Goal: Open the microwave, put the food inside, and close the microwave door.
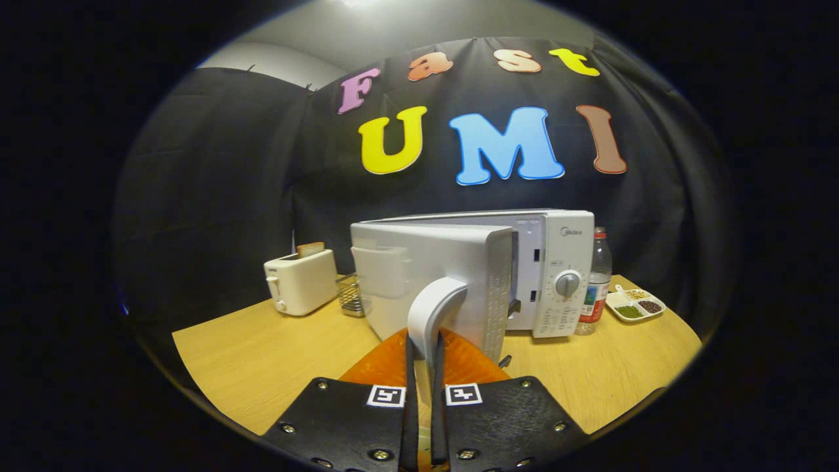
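Observation:
A white microwave (557, 269) stands on the wooden table (262, 354). Its door (459, 262) is swung out toward me, about half open, with its outer face turned to me. My gripper (424, 344) is shut on the door's curved white handle (436, 305), one finger pressing on each side of the handle's lower end. Under the door and just beyond my fingers lies an orange rounded thing (387, 367), perhaps a plate or bowl, partly hidden by the fingers. The microwave's inside is hidden behind the door.
A white toaster (300, 282) with a slice of bread in it stands to the left of the microwave, with a small wire basket (351, 295) between them. To the microwave's right are a water bottle (596, 282) and a white divided dish (634, 305) of grains.

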{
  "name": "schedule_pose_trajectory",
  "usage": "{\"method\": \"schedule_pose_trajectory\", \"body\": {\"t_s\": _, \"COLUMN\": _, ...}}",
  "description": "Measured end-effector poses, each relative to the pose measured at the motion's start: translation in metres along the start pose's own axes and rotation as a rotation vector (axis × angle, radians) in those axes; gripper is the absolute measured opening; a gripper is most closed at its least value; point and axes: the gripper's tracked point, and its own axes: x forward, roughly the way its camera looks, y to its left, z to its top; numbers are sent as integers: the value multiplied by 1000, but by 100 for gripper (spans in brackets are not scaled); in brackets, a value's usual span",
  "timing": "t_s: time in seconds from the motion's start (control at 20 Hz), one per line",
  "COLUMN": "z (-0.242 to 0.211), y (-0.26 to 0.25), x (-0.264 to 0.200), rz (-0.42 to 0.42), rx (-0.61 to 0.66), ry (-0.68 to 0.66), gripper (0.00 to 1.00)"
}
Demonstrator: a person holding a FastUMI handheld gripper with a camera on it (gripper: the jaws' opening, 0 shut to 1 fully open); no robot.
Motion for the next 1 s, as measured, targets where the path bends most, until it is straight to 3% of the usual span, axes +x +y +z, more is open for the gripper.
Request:
{"method": "schedule_pose_trajectory", "body": {"t_s": 0.3, "z": -8, "y": 86, "x": -10, "rz": 10, "rx": -67, "ry": -57, "gripper": 8}}
{"method": "schedule_pose_trajectory", "body": {"t_s": 1.0, "z": -12, "y": 187, "x": 9, "rz": -329, "rx": -120, "ry": -171, "gripper": 7}}
